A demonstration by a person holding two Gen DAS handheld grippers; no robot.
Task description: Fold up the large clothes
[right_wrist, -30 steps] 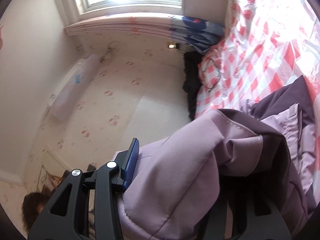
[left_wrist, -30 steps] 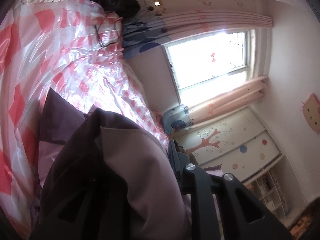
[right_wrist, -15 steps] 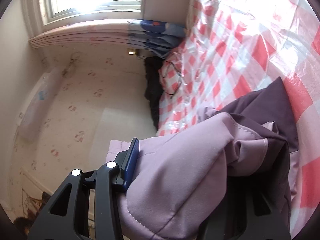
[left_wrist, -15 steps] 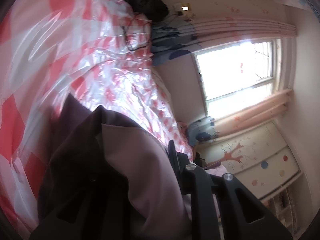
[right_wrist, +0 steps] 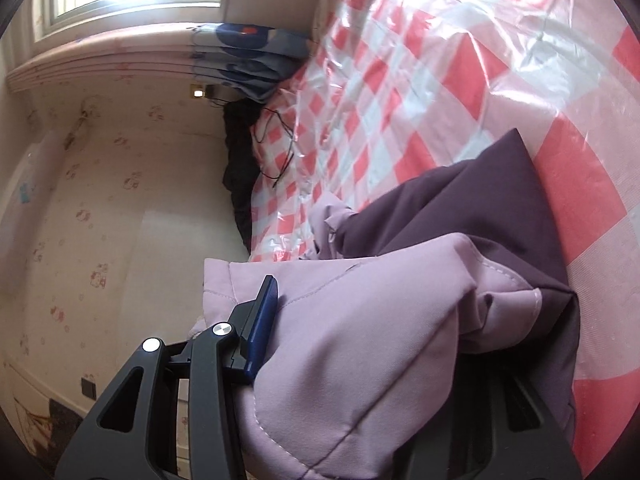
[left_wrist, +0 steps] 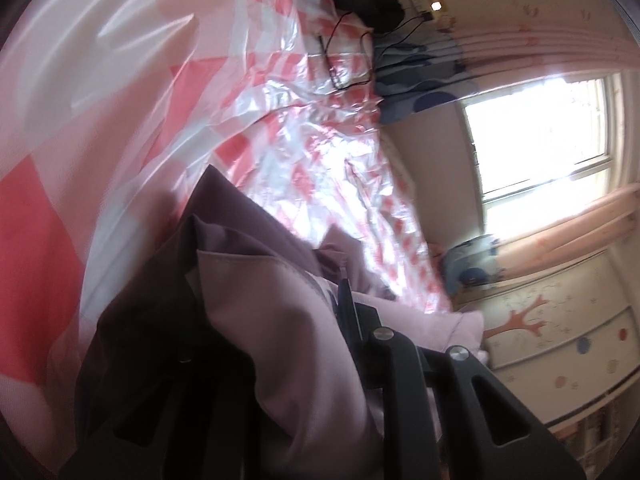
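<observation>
The bed's checked plastic sheet (right_wrist: 460, 60) carries the purple jacket (right_wrist: 460, 216), bunched near its edge. Both claws are clamped on lilac folds, left gripper (left_wrist: 280, 344) and right gripper (right_wrist: 360, 344), so it looks mid-fold; next I'd lay that held edge flat across.

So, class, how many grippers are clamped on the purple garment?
2. The left gripper pinches a lilac fold of the purple garment, and the right gripper clamps a thicker bunch over the checked cover.

No text, label, brand or number can be read in either view; the wallpaper and cupboard carry only pictures, too blurred to show any writing.
</observation>
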